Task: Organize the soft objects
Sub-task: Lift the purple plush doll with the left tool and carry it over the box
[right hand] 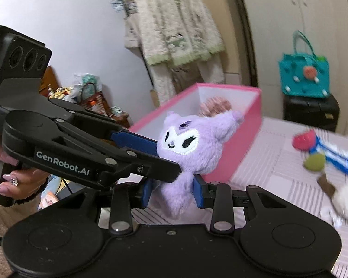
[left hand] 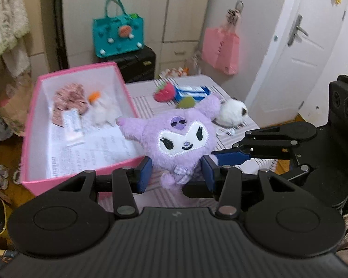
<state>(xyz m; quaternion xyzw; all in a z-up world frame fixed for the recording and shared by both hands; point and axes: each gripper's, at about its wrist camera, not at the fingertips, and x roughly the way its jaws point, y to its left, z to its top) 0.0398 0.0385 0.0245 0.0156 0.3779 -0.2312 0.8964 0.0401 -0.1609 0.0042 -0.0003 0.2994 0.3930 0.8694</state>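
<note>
Several soft items already lie in the pink cardboard box (left hand: 34, 125) in the left wrist view — a pink-brown knitted piece (left hand: 68, 99) and a white fluffy toy (left hand: 101, 110) — while a red plush strawberry (left hand: 164, 92) and a white-and-black pompom (left hand: 233, 112) remain on the striped cloth (left hand: 143, 103); by my judgement the task is partly done. The left gripper (left hand: 175, 172) holds the purple plush doll (left hand: 181, 139) at its lower body, just beside the box's near corner. The right gripper (left hand: 220, 156) nips the doll's side. In the right wrist view the right gripper (right hand: 174, 191) is clamped on the doll's underside — the left gripper (right hand: 168, 157) pinches it from the left, raised before the box.
</note>
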